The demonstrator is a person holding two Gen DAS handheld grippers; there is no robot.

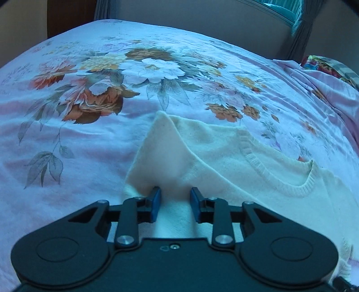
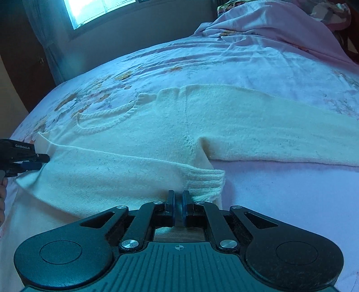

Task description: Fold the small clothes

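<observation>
A cream knit sweater (image 1: 224,152) (image 2: 224,116) lies flat on the floral bedsheet (image 1: 89,134), its ribbed neckline (image 1: 291,179) facing up. One sleeve is folded across the body and ends in a ribbed cuff (image 2: 206,179). My right gripper (image 2: 178,194) is shut at the cuff's near edge, pinching it. My left gripper (image 1: 175,193) (image 2: 39,162) stands at the folded shoulder edge. Its blue pads are apart, a peaked fold of cloth runs between them, and they do not press on it. The other sleeve (image 2: 291,134) stretches out to the right.
A bunched pink cover (image 2: 280,33) and a patterned pillow (image 1: 327,67) lie at the head of the bed. A window (image 2: 101,9) and a curtain (image 1: 300,29) stand behind the bed. Part of a hand (image 2: 2,197) shows at the left edge.
</observation>
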